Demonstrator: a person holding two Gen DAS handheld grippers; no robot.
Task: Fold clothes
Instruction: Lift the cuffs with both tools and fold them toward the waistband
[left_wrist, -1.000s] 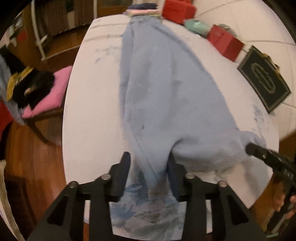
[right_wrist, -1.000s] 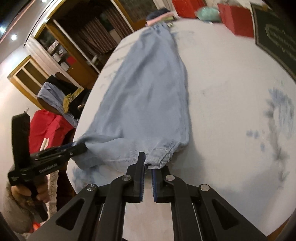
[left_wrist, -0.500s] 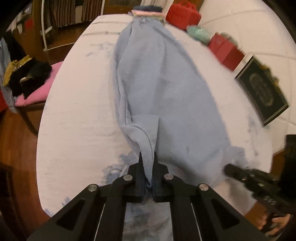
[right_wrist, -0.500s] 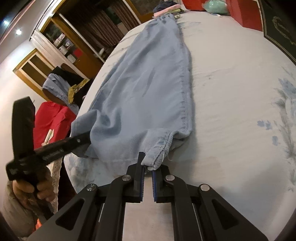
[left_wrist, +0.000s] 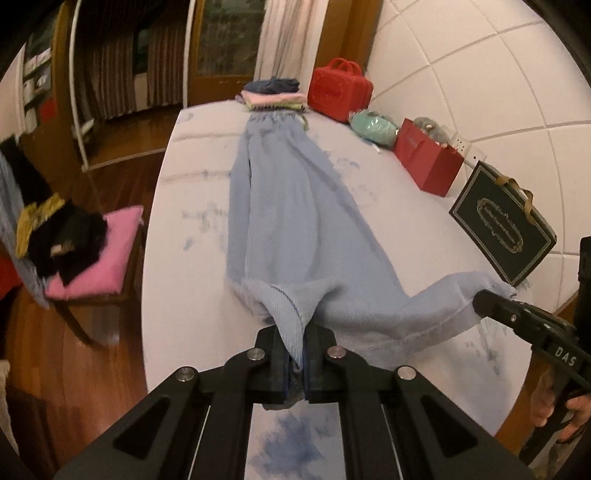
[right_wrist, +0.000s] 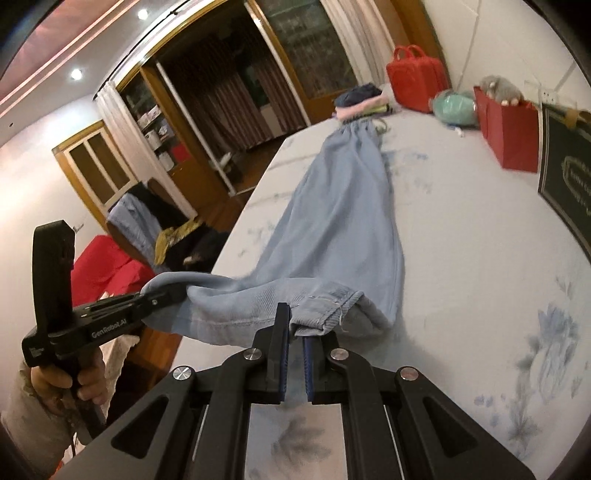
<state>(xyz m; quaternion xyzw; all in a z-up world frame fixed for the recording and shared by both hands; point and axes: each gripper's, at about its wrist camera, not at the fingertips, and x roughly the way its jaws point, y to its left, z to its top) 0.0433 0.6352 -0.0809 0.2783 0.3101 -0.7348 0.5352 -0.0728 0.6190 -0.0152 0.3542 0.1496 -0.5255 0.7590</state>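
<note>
Ribbed matt cloth trousers (left_wrist: 295, 229), glossy wood floor (left_wrist: 55, 369)

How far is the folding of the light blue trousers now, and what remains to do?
Done: a stack of folded clothes sits at the table's far end. In hand: the light blue trousers lie lengthwise, with the left gripper and the right gripper each pinching the hem end, lifted off the table. Left: no cross fold shows yet, so the hem must go toward the waistband.

Bags (left_wrist: 428, 162) crowd the wall side (left bare).
</note>
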